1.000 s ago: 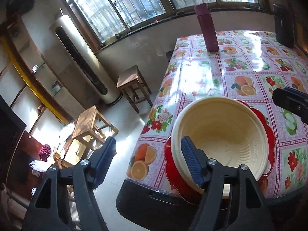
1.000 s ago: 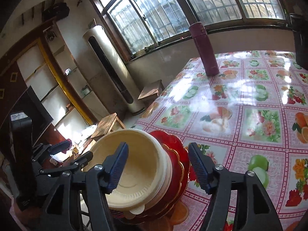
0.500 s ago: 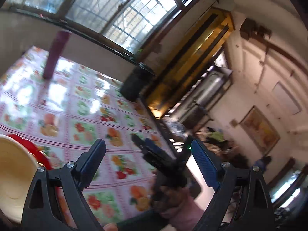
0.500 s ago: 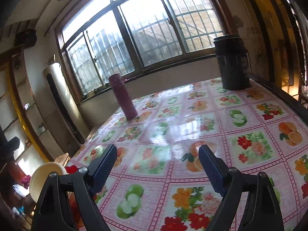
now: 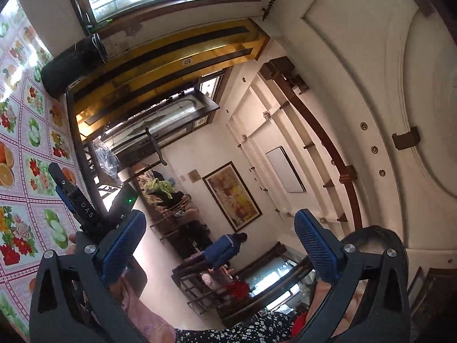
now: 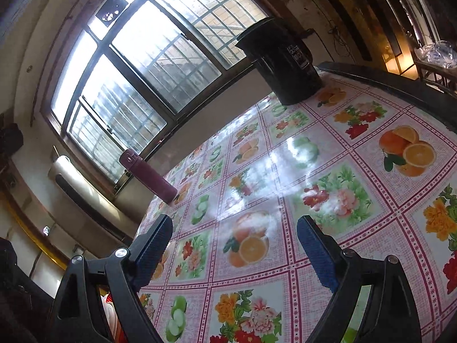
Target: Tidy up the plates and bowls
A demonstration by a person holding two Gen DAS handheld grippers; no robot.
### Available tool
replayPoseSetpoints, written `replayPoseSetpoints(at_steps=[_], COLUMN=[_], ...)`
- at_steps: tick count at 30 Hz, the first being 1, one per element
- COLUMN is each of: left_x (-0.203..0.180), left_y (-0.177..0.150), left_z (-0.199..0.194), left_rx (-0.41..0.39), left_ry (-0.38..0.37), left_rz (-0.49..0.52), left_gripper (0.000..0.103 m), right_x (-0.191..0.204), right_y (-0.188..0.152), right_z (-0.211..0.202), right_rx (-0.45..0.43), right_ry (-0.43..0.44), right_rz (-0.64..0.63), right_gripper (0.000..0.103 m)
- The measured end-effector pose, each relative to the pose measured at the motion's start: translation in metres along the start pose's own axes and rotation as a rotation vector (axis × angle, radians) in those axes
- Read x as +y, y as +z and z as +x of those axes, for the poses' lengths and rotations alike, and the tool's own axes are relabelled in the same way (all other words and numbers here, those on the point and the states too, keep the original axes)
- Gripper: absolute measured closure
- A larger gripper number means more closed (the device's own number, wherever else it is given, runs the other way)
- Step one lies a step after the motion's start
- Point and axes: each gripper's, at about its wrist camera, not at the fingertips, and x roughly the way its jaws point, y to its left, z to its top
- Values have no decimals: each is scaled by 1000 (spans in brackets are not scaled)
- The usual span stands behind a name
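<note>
Glossy fruit-print tablecloth (image 6: 285, 200) is lying bare ahead of the right gripper (image 6: 234, 243) — jaws opening, nothing between. The left gripper (image 5: 220, 243) is opening too, empty, aimed past the table edge. Plates and bowls — barely showing, a red-and-white sliver (image 6: 110, 311) at the near-left edge.

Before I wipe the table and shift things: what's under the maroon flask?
The maroon flask stands directly on the fruit-print tablecloth, near the window-side edge. No mat or coaster shows around its base; the patch of cloth right beneath it is covered.
</note>
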Motion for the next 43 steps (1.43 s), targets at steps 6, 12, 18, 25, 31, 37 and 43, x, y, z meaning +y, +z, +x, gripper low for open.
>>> replayPoseSetpoints(at_steps=[6,12,18,25,31,37,43], left_x=[6,22,111,150,178,184,189], left_y=[2,-16,-24,-23,-21,-21,-13], left_z=[17,41,44,19,12,17,18], left_rx=[48,-86,-101,-107,-19,5,2], left_ry=[79,1032,1540,1689,1737,1747,1750], left_rz=[29,470,484,348,229,192,185], left_gripper=[0,0,0,0,0,0,0], right_x=[1,-7,-21,-33,-36,-27,-21], right_y=[0,3,3,-5,-13,-19,-22], right_z=[0,-5,7,35,49,56,60], right_rx=[14,-55,-75,38,110,129,144], right_ry=[25,-95,-419,-512,-520,-508,-496], right_rz=[15,30,5,-38,-52,-107,-141], right_gripper=[12,11,10,10,10,10,10])
